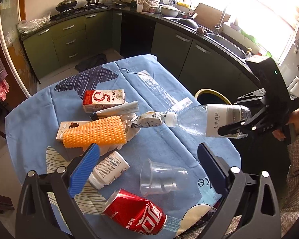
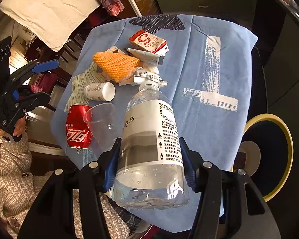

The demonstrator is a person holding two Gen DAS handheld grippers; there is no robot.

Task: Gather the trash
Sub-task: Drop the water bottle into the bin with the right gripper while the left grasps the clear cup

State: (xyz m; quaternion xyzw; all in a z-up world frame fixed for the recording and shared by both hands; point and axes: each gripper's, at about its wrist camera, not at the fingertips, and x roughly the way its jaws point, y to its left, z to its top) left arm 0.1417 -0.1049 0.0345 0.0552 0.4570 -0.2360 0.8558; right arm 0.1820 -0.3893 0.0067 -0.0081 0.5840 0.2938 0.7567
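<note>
My right gripper (image 2: 149,159) is shut on a clear plastic water bottle (image 2: 149,139), held above the table's edge; it also shows in the left wrist view (image 1: 205,119), with the right gripper (image 1: 235,125) at its base. My left gripper (image 1: 147,159) is open and empty above a clear plastic cup (image 1: 161,177), a white pill bottle (image 1: 109,169) and a red cola can (image 1: 135,213). A yellow-rimmed trash bin (image 1: 211,95) stands beside the table, also in the right wrist view (image 2: 269,155).
On the blue tablecloth (image 1: 159,87) lie a red-and-white milk carton (image 1: 103,100), an orange sponge (image 1: 93,133), a tube (image 1: 117,110), crumpled wrappers (image 1: 147,119) and a flat white box (image 1: 69,128). Kitchen counters (image 1: 189,23) curve behind.
</note>
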